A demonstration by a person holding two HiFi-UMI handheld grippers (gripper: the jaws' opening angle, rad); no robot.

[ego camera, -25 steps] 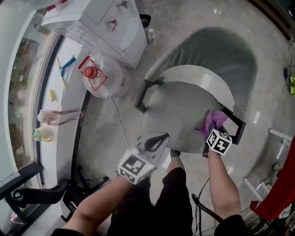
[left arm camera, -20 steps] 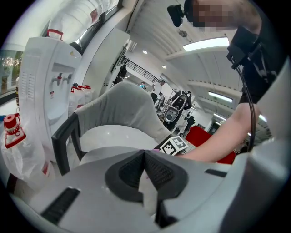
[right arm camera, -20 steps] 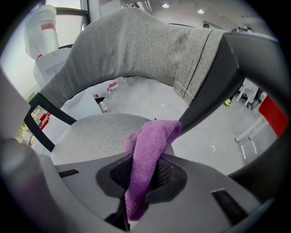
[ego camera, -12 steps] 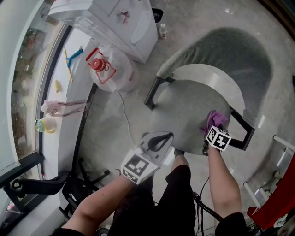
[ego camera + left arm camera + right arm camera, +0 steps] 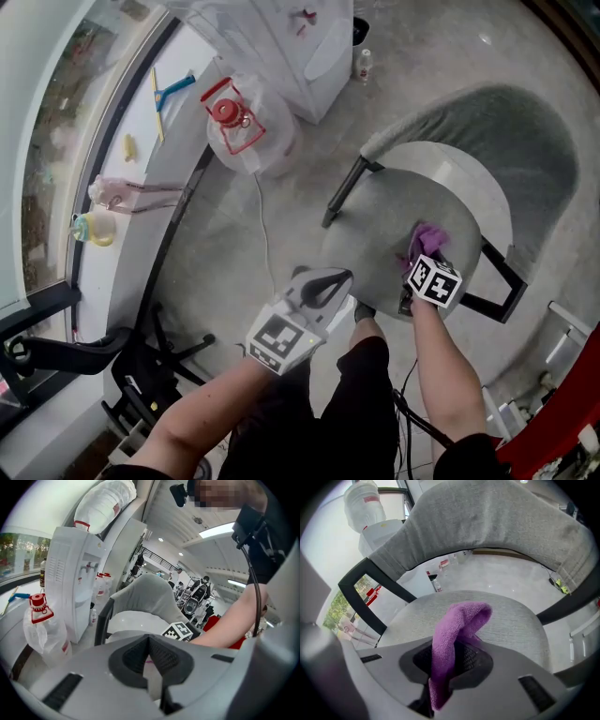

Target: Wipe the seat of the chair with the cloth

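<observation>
We are working over the grey upholstered chair with the curved back and black frame (image 5: 506, 141), and we are judging that it could be shifting on the smooth floor under a firm stroke, since nothing is bracing it. On its round grey fabric seat (image 5: 375, 234) the wiping is reaching only the part right of centre, so the left side risks being missed. The left gripper (image 5: 319, 289) is hanging just off the seat's front edge, its jaws pressed together on nothing. The right gripper (image 5: 424, 262) is pinching the purple terry cloth (image 5: 457, 630), which is arching up in a loose fold; we are expecting the coarse fabric to be dragging on it, possibly pulling it free or letting the bare jaws scrape.
</observation>
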